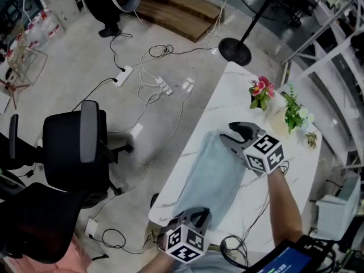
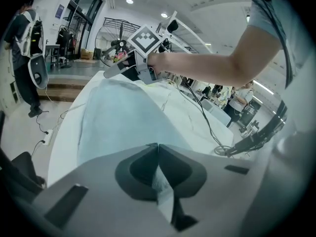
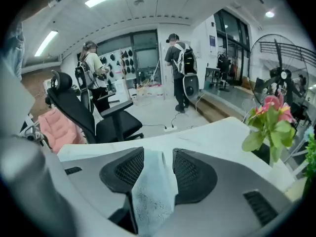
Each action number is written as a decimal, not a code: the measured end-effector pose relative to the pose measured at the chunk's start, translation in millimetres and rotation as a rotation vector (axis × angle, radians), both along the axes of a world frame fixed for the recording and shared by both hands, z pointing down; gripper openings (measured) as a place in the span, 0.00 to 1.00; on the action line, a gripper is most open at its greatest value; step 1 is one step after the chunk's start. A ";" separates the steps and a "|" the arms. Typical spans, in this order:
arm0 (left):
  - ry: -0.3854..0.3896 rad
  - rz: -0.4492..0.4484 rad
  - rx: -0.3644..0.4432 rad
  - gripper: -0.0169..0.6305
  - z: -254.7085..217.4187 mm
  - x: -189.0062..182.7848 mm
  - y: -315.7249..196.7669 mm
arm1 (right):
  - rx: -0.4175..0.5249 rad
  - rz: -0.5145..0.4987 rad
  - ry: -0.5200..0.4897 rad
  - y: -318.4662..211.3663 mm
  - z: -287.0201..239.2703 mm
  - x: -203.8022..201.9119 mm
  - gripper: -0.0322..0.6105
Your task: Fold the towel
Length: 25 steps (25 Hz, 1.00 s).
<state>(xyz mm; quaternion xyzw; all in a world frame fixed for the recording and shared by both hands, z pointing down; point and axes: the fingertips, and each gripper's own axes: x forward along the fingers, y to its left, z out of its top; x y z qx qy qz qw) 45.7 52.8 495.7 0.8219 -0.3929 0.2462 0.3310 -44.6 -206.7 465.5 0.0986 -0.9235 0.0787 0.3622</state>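
Here the towel (image 1: 213, 175) stretches between left gripper (image 1: 193, 214) and right gripper (image 1: 228, 135).

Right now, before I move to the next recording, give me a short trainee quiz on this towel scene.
1. True or false: the left claw is closed on the towel.
2. What stands between the jaws of the right claw? A) a flower stem B) towel cloth C) a cable
3. What does the towel lie on?
Key: 1 true; 2 B; 3 the white table.
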 end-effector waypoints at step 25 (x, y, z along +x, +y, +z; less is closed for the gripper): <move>0.001 -0.048 -0.003 0.04 1.6 -8.3 0.9 | 0.074 -0.096 0.050 -6.9 34.1 -53.1 0.24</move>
